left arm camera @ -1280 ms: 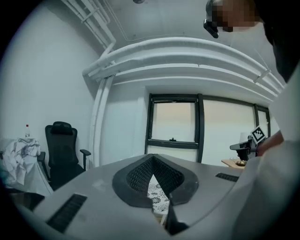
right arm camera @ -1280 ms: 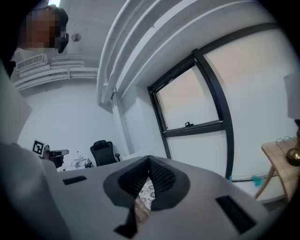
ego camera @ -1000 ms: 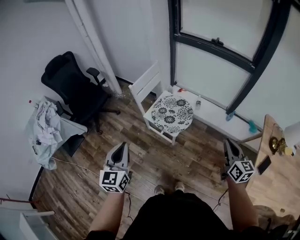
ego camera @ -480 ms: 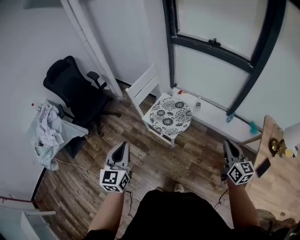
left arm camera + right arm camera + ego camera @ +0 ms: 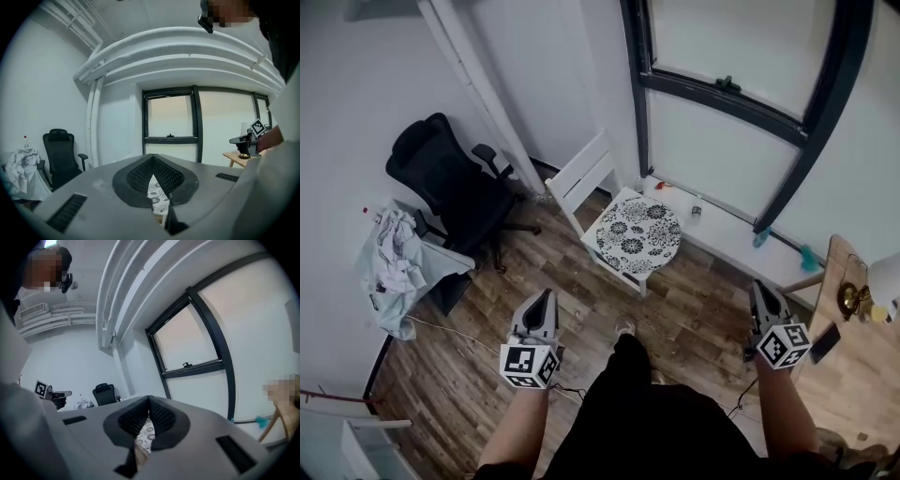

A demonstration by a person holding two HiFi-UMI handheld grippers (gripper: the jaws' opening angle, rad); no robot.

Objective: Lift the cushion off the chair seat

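The round black-and-white floral cushion (image 5: 638,235) lies flat on the seat of the white wooden chair (image 5: 584,178), reaching its front edge. Pressed together and empty, the left claw (image 5: 546,296) and right claw (image 5: 758,287) hover well apart from it.

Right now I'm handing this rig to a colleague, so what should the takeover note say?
Left gripper: fingers shut, empty, over the wood floor, short of the white chair.
Right gripper: the same.
The floral cushion lies on the chair's seat.
Done: nothing lifted.
To do: reach the chair, open, grip the cushion, lift it off.
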